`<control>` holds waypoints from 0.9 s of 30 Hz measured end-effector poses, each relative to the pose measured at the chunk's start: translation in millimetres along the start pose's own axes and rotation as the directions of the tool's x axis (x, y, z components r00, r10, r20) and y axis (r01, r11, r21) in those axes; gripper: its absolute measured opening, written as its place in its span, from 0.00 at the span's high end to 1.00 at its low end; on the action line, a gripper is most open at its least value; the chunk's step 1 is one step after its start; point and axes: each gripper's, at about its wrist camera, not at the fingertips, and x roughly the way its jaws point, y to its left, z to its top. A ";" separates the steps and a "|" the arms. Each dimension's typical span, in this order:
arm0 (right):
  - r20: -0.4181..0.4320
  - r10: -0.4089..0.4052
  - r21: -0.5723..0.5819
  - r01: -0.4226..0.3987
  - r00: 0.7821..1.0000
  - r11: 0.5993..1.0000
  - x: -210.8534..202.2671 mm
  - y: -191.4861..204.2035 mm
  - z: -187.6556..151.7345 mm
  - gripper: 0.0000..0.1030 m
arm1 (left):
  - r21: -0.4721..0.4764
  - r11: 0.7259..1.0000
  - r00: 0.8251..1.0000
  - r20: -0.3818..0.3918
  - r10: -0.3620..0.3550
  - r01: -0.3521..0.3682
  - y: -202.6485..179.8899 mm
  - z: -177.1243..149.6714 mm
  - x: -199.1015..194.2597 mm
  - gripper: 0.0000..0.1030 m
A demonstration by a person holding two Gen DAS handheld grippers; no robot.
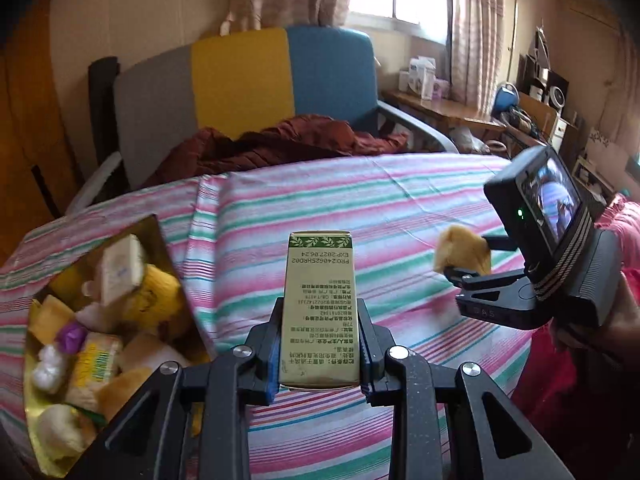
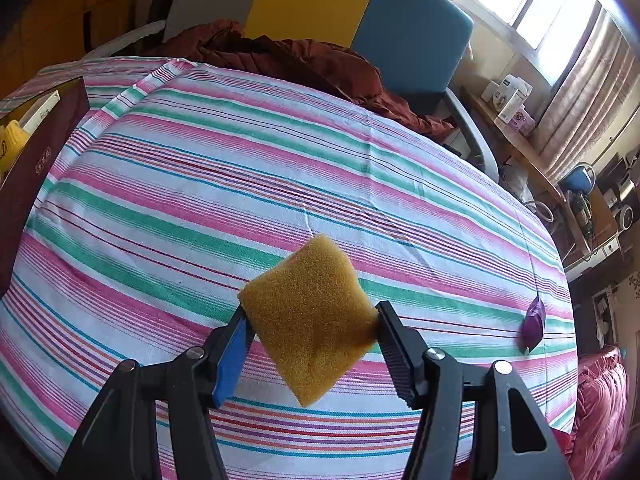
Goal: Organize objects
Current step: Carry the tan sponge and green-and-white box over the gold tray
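Note:
My left gripper [image 1: 320, 312] is shut on a tall green-and-cream printed carton [image 1: 319, 304] and holds it upright above the striped cloth. My right gripper [image 2: 312, 320] is shut on a yellow sponge [image 2: 308, 320], lifted above the table; it shows in the left wrist view [image 1: 462, 254] at the right. An open box [image 1: 154, 232] with a gold lining sits at the left, filled with several soft toys, packets and sponges; its dark red outer wall shows in the right wrist view [image 2: 36, 160]. A small purple packet [image 2: 534, 320] lies near the table's right edge.
The table carries a pink, green and white striped cloth [image 2: 240, 168]. Behind it stands a grey, yellow and blue chair [image 1: 240, 80] with a rust-brown jacket [image 1: 280, 144] on it. A cluttered wooden shelf [image 1: 440, 108] runs along the right under the window.

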 end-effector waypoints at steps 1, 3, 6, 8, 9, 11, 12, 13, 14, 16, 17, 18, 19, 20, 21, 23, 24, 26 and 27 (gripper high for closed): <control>-0.001 0.000 0.002 0.000 1.000 1.000 0.4 -0.4 0.0 0.41 | -0.008 1.000 1.000 0.006 0.005 -0.004 5.8 -0.7 -3.4 0.71; -0.005 -0.004 0.009 0.004 1.000 1.000 0.9 -1.4 0.0 0.41 | -0.029 0.999 1.000 0.014 0.013 -0.012 16.6 -2.5 -10.6 0.71; -0.020 -0.009 0.022 0.009 1.000 1.000 3.9 -4.1 0.0 0.41 | -0.061 0.998 0.999 0.023 0.037 -0.035 33.6 -7.1 -18.1 0.71; -0.034 -0.010 0.027 0.011 0.999 1.000 6.6 -4.8 -0.8 0.41 | -0.086 0.995 0.998 0.024 0.053 -0.051 46.8 -10.4 -22.2 0.71; -0.040 -0.012 0.026 0.013 0.999 1.000 7.7 -4.6 -1.0 0.41 | -0.095 0.994 0.998 0.023 0.059 -0.057 51.2 -13.0 -25.3 0.71; -0.052 -0.012 0.025 0.013 0.999 1.000 9.8 -4.0 -1.4 0.41 | -0.118 0.991 0.997 0.017 0.072 -0.069 62.3 -19.4 -29.2 0.71; -0.057 -0.005 0.029 0.007 0.998 1.000 10.4 -4.2 -1.6 0.41 | -0.128 0.989 0.997 0.015 0.077 -0.074 66.8 -21.8 -31.1 0.71; -0.062 0.005 0.035 -0.003 0.998 0.999 10.8 -4.6 -1.8 0.41 | -0.136 0.988 0.997 0.014 0.081 -0.078 71.3 -23.3 -31.9 0.71; -0.065 0.014 0.040 -0.011 0.998 0.999 10.9 -5.2 -1.7 0.41 | -0.146 0.986 0.996 0.012 0.088 -0.085 77.8 -26.2 -33.7 0.71; -0.071 0.033 0.062 -0.029 0.997 0.998 9.1 -6.6 -1.2 0.42 | -0.172 0.981 0.995 0.008 0.097 -0.094 90.5 -31.3 -37.8 0.71; -0.069 0.053 0.083 -0.047 0.996 0.995 5.9 -7.7 0.1 0.42 | -0.183 0.978 0.995 0.007 0.099 -0.096 96.4 -33.0 -39.2 0.71; -0.063 0.066 0.097 -0.060 0.996 0.994 2.3 -7.8 1.5 0.42 | -0.199 0.975 0.994 0.007 0.106 -0.102 104.5 -36.1 -41.6 0.71; -0.052 0.083 0.110 -0.076 0.995 0.991 -3.3 -6.5 4.1 0.42 | -0.219 0.969 0.993 0.006 0.115 -0.111 113.3 -39.0 -44.4 0.71; -0.042 0.095 0.117 -0.089 0.995 0.989 -8.4 -3.8 6.2 0.42 | -0.241 0.963 0.992 0.005 0.126 -0.122 122.9 -42.2 -47.3 0.71; -0.029 0.115 0.123 -0.111 0.993 0.986 -14.9 0.0 9.3 0.42 | -0.261 0.956 0.990 0.001 0.138 -0.133 132.3 -45.3 -49.8 0.71; 0.002 0.156 0.122 -0.155 0.988 0.980 -28.2 11.1 16.0 0.42 | -0.300 0.942 0.987 -0.005 0.160 -0.154 151.0 -52.2 -55.5 0.71; 0.020 0.180 0.114 -0.182 0.983 0.977 -36.1 19.8 19.7 0.42 | -0.315 0.935 0.986 -0.007 0.168 -0.162 158.5 -55.1 -58.3 0.71; 0.059 0.231 0.094 -0.235 0.971 0.967 -52.6 37.4 27.1 0.42 | -0.356 0.916 0.981 -0.013 0.195 -0.187 178.3 -63.7 -67.1 0.71; 0.078 0.259 0.083 -0.265 0.963 0.961 -60.9 46.8 30.7 0.42 | -0.367 0.910 0.979 -0.013 0.204 -0.194 184.9 -66.7 -70.3 0.71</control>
